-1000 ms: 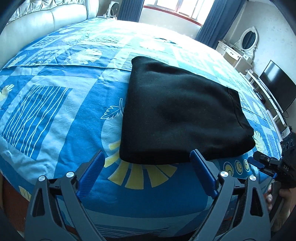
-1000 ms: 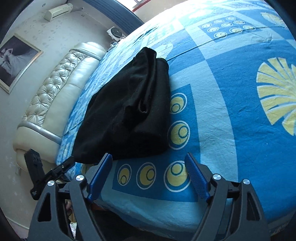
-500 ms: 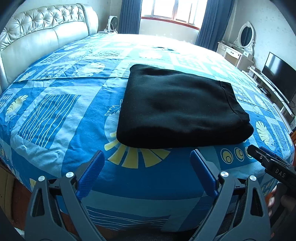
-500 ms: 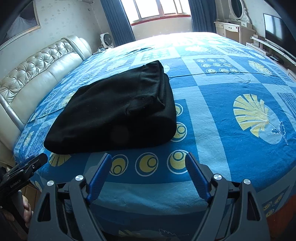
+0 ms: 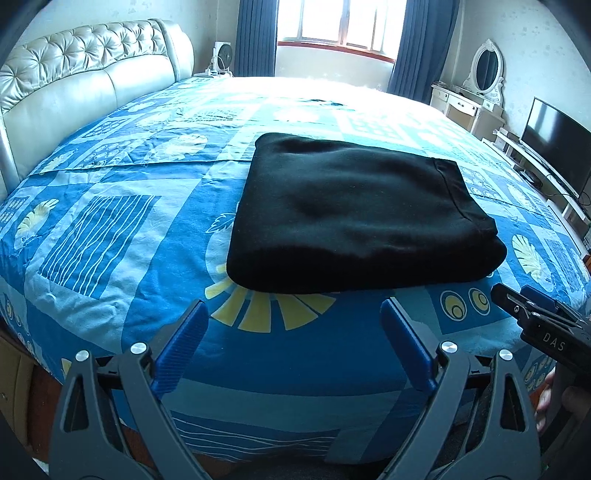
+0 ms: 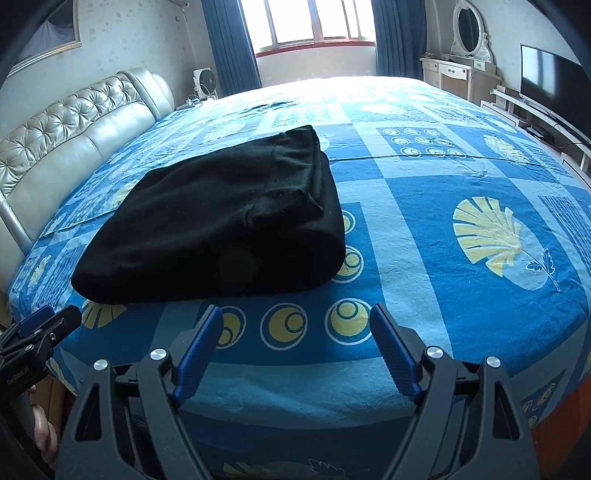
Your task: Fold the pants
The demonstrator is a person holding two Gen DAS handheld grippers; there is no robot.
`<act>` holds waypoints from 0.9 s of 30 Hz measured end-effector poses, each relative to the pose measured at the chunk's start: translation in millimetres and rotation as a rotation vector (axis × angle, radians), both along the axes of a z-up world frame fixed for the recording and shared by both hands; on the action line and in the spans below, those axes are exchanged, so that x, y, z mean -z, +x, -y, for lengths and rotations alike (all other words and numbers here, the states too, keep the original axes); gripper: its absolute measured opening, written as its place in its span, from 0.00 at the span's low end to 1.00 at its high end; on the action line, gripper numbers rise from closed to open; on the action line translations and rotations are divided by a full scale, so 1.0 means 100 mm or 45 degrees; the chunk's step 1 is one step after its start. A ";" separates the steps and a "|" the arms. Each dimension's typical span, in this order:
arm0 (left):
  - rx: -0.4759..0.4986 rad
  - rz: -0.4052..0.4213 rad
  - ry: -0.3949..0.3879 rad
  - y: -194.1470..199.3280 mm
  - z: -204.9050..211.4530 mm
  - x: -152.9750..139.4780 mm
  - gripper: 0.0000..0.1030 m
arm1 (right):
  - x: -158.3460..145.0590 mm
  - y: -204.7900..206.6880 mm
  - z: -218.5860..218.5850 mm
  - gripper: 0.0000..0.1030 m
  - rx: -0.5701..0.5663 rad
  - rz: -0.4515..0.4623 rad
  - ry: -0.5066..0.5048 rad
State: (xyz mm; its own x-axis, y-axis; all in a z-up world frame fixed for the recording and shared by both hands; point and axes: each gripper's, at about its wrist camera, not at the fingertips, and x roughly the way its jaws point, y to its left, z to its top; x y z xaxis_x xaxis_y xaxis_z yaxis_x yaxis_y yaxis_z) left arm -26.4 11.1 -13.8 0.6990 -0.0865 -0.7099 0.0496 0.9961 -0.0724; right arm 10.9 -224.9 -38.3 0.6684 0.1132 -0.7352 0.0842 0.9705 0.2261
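The black pants (image 5: 354, 214) lie folded into a thick flat rectangle on the blue patterned bedsheet (image 5: 110, 229); they also show in the right wrist view (image 6: 221, 225). My left gripper (image 5: 291, 325) is open and empty, held off the bed's near edge, apart from the pants. My right gripper (image 6: 295, 332) is open and empty, also back from the pants at the bed's edge. The right gripper shows at the right edge of the left wrist view (image 5: 532, 317), and the left gripper at the left edge of the right wrist view (image 6: 40, 332).
A padded cream headboard (image 5: 74, 85) runs along the left of the bed. A window with blue curtains (image 5: 332, 29) is at the back. A white dresser with mirror (image 5: 476, 96) and a TV (image 5: 554, 144) stand on the right.
Both grippers have drawn back and levelled out away from the folded pants, so more of the room shows. The pants have not moved.
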 end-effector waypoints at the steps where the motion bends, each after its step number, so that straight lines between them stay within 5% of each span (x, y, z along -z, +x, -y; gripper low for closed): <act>1: -0.003 0.000 0.006 0.00 0.00 0.00 0.91 | 0.00 0.00 -0.01 0.78 -0.002 -0.002 -0.005; 27: -0.011 -0.026 -0.020 0.01 -0.04 0.01 0.91 | -0.03 -0.01 -0.18 0.78 -0.042 -0.003 -0.090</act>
State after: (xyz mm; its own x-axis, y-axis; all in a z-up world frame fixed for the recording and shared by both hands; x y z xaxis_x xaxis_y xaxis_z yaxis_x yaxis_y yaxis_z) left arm -25.1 15.3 -15.1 0.6852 -0.0916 -0.7225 0.0391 0.9953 -0.0890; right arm 9.9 -207.0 -35.1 0.6632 0.0829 -0.7438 0.0525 0.9862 0.1567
